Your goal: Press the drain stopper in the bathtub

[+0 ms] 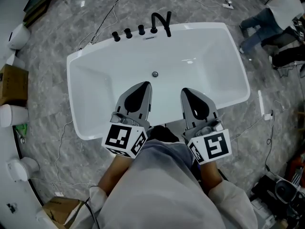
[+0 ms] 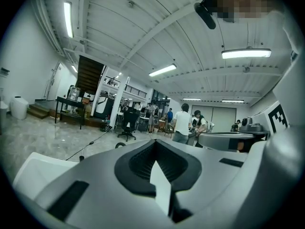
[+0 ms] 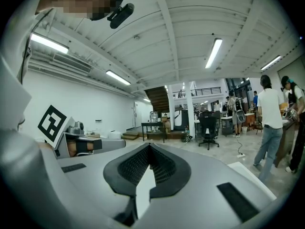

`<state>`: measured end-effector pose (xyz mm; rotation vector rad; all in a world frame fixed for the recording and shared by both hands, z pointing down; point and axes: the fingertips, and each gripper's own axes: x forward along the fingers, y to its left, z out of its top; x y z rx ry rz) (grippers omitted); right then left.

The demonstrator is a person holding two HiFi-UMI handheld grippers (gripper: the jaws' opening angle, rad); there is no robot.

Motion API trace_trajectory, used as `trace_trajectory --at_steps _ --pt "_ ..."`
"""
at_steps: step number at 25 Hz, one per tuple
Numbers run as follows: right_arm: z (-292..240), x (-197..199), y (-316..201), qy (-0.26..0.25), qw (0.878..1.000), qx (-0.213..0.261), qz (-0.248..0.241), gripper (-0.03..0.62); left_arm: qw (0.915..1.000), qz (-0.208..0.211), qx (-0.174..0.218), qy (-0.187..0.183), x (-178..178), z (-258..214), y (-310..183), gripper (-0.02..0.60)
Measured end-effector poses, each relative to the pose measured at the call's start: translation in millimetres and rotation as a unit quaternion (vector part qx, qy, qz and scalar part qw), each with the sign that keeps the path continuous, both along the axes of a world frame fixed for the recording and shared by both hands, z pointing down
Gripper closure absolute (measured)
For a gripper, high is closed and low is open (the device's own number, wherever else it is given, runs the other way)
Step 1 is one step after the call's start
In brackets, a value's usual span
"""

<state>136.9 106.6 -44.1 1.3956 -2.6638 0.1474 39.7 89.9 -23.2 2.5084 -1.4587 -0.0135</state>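
The white bathtub [image 1: 90, 70] stands on a grey marbled floor, with its small round drain stopper [image 1: 155, 74] on the tub floor near the middle. A black faucet [image 1: 161, 23] and black knobs [image 1: 128, 33] line the far rim. My left gripper [image 1: 144, 85] and right gripper [image 1: 186, 90] are side by side over the tub's near half, both shut and holding nothing. Both tips are short of the stopper, one on each side of it. The left gripper view shows its shut jaws [image 2: 155, 141] against the room, as does the right gripper view [image 3: 149, 144]; the stopper is in neither.
Cables trail across the floor around the tub. A cardboard box [image 1: 12, 84] and white containers [image 1: 12, 114] sit at the left. A person [image 1: 276, 11] crouches at the upper right beside dark gear. Other people and office chairs are far off in the gripper views.
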Motion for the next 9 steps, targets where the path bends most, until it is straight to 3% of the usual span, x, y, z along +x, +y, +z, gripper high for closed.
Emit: trace_trajectory --at_steps 9 --pt "9 0 -7 -0.001 1.0 -0.003 -0.01 0.579 0.9999 -0.014 0.0 -0.004 -2 8 -6 0.575"
